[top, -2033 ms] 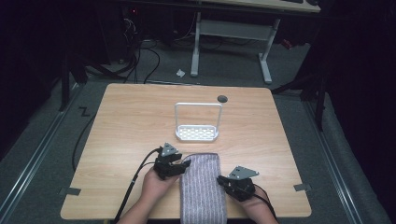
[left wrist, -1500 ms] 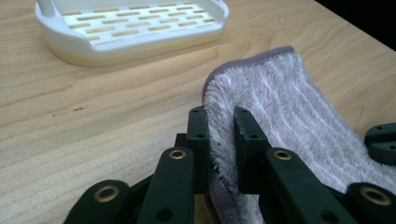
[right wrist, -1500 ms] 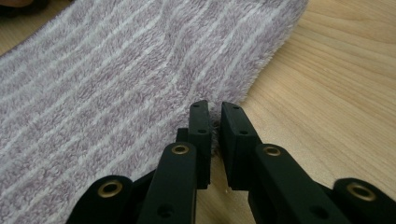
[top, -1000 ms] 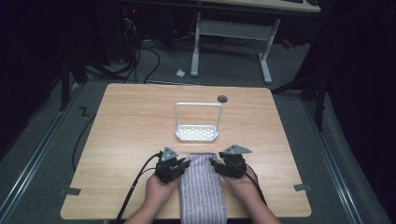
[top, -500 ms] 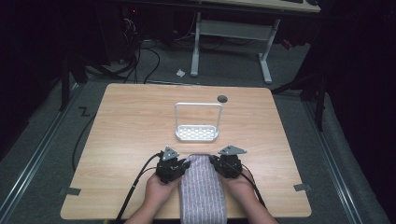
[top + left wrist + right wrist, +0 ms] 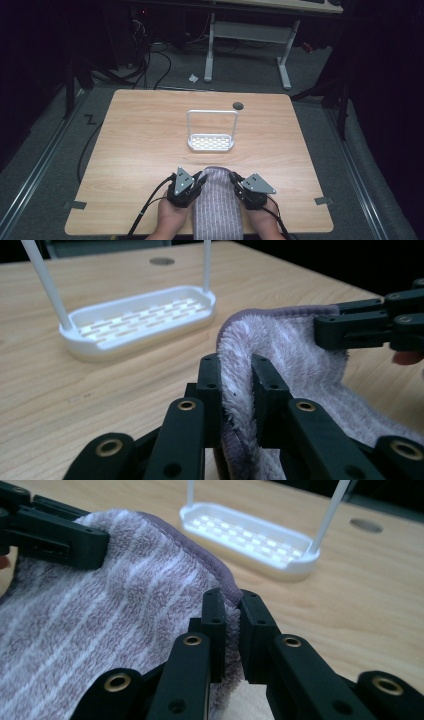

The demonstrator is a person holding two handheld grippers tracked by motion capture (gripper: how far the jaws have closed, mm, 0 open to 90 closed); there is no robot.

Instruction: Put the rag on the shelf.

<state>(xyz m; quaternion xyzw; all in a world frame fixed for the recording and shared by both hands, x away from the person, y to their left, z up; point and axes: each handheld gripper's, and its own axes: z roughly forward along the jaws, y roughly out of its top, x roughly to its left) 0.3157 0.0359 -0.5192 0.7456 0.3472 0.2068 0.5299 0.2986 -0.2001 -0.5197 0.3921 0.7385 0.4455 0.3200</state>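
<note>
A purple striped towel (image 6: 216,205) lies at the table's near edge, its far end lifted a little. My left gripper (image 6: 199,181) is shut on the towel's far left corner; in the left gripper view the towel (image 6: 280,345) edge is pinched between the gripper's (image 6: 235,385) jaws. My right gripper (image 6: 234,181) is shut on the far right corner, and the towel (image 6: 100,615) fold sits between the gripper's (image 6: 231,620) jaws. A white rack (image 6: 210,141) with a tall wire handle stands just beyond the towel, mid-table; the rack (image 6: 140,317) and the same rack (image 6: 250,537) show in both gripper views.
A dark round hole (image 6: 238,105) sits in the wooden table (image 6: 140,140) behind the rack. Cables trail from both grippers off the near edge. A desk frame and cables stand on the floor beyond the far edge.
My right gripper came in from the right side to the towel's far right corner and shut on it. The left gripper stayed on its corner. The towel's far end has bunched narrower.
</note>
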